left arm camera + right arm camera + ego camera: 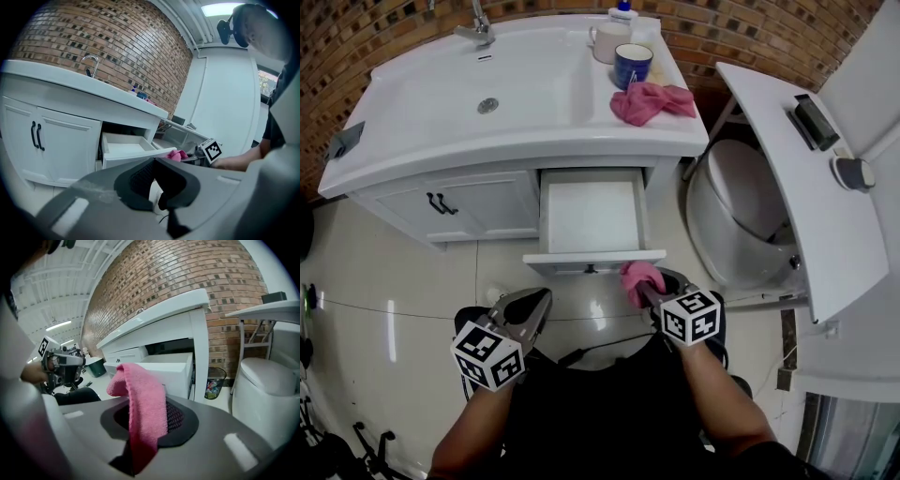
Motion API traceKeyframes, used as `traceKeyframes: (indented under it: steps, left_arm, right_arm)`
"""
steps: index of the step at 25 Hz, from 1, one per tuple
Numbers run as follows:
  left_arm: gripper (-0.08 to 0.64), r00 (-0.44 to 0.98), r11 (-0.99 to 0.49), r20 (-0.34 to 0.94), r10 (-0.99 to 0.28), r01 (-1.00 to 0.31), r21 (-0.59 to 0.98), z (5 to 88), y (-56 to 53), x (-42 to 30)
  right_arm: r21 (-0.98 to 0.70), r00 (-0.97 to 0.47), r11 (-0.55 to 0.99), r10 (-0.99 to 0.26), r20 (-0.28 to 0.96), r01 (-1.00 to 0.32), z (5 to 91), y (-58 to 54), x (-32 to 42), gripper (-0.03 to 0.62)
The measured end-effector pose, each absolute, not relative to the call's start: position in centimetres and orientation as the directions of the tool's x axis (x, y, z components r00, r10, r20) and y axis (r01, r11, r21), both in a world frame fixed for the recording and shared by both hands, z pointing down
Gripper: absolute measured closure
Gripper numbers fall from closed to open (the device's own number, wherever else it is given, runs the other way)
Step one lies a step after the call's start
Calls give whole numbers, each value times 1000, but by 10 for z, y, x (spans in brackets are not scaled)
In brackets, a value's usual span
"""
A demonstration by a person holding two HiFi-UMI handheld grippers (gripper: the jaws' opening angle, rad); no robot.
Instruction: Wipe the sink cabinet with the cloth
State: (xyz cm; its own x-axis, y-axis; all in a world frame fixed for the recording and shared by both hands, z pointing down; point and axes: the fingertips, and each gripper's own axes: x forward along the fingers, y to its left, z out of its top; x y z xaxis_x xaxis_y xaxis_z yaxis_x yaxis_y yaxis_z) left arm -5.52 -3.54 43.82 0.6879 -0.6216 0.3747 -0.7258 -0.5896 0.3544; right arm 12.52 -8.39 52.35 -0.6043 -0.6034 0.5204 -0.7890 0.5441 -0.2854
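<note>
Two pink cloths are in sight. The held cloth (639, 277) is clenched in the right tool (652, 289), with its free end folded up over the jaws. It sits just near of the front panel of the open drawer (591, 216) in the sink cabinet (478, 202); whether it touches the panel cannot be told. The spare cloth (649, 101) lies crumpled at the bench's (422, 112) far right, beside a blue cup (632, 64) and a cream mug (607, 42). The left tool (530, 305) hangs to the left over the floor (412, 300), its jaws drawn together on nothing, clear of the cabinet. A toilet (741, 211) stands to the right.
</note>
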Motion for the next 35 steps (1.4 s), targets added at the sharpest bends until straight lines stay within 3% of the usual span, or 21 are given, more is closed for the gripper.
traceKeyframes:
  steps: [9,13,18,25,35]
  left_arm:
    - [555,677,-577,376,-632,-735,355,439,-34,-62]
    - [555,669,-569,361,-650,-743,353,437,-38,-66]
    - [555,656,-559,350,-668,-754,347,433,-41,-75]
    - [555,623,-525,357,-696,-781,338,431,-39,-100]
    - [555,627,-524,357,-693,-777,348,435,-43,-102]
  right_arm:
    - [-370,-546,402,-628,554,-837,521,-76,166,498]
    - [-398,-628,485,-604,491,-779,494,-63,128,499]
    - [-364,-777,688,-527,344,-628,435,-62,28,498]
    - [-295,-849,809,-415,327,-509,428,-79,-82,499]
    - [-292,-807,773,-437,397,-563,448,-93,-74,498]
